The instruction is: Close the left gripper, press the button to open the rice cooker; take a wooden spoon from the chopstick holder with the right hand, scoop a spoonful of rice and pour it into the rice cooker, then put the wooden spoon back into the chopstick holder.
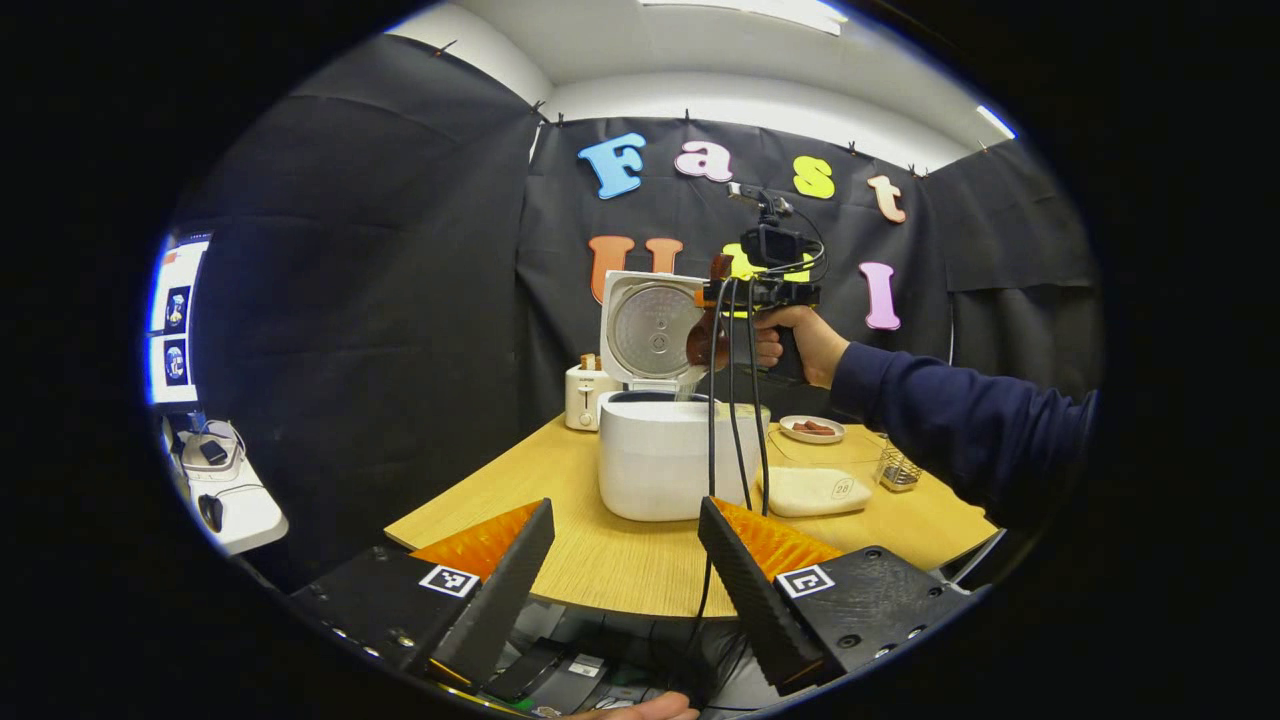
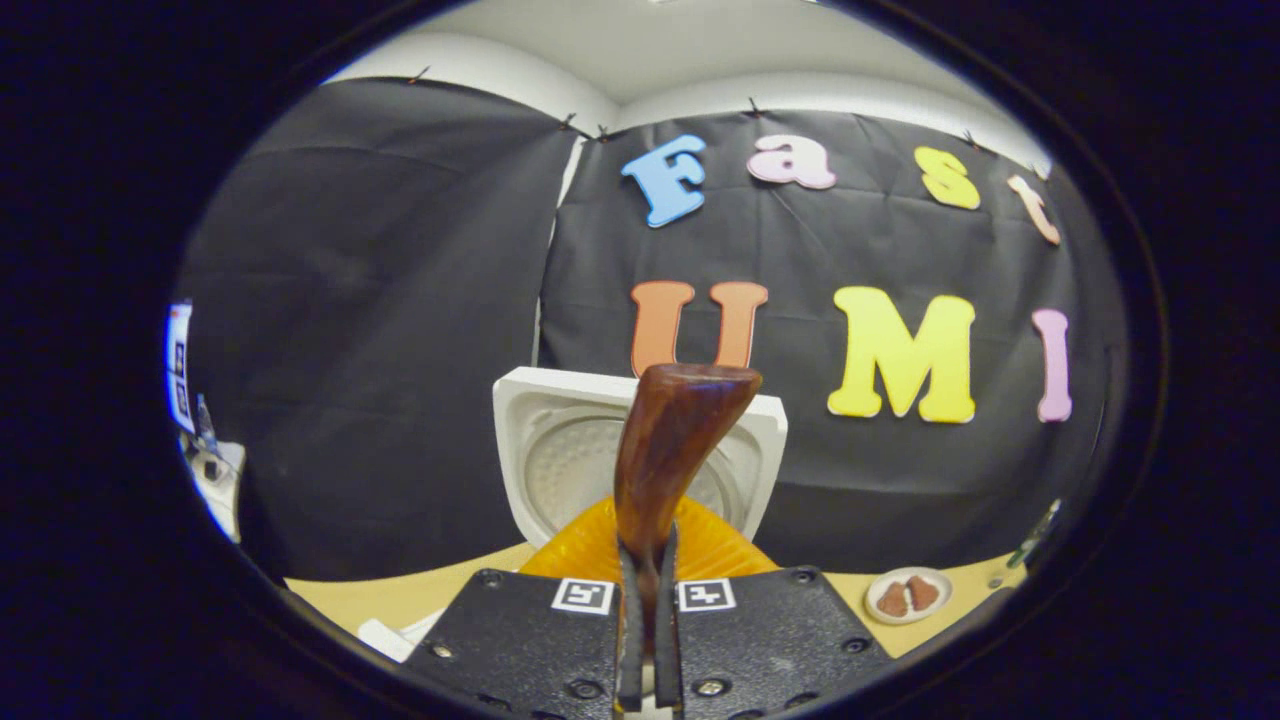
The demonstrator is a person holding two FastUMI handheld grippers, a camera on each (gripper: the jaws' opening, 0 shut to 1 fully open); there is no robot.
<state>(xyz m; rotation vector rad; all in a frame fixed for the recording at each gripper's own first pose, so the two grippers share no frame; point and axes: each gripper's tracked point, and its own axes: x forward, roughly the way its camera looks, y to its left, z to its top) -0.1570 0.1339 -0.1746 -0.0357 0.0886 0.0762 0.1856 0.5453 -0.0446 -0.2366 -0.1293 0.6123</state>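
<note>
In the left gripper view the white rice cooker [image 1: 662, 458] stands on the wooden table [image 1: 610, 560] with its lid [image 1: 650, 330] raised. A hand in a dark sleeve holds my right gripper [image 1: 722, 300] above the pot. It grips a brown wooden spoon [image 1: 705, 342], tipped down, and rice falls from it into the cooker. My left gripper [image 1: 625, 575] hangs back at the table's near edge, open and holding nothing. In the right gripper view my right gripper [image 2: 648, 610] is shut on the wooden spoon [image 2: 668, 450], with the cooker lid [image 2: 550, 450] behind it.
A clear box of rice [image 1: 822, 485] sits right of the cooker, with the wire chopstick holder [image 1: 900, 470] beyond it. A small plate of sausages [image 1: 812, 428] lies farther back, and a white toaster [image 1: 584, 396] stands behind the cooker's left. A side desk [image 1: 235, 505] with screens is at far left.
</note>
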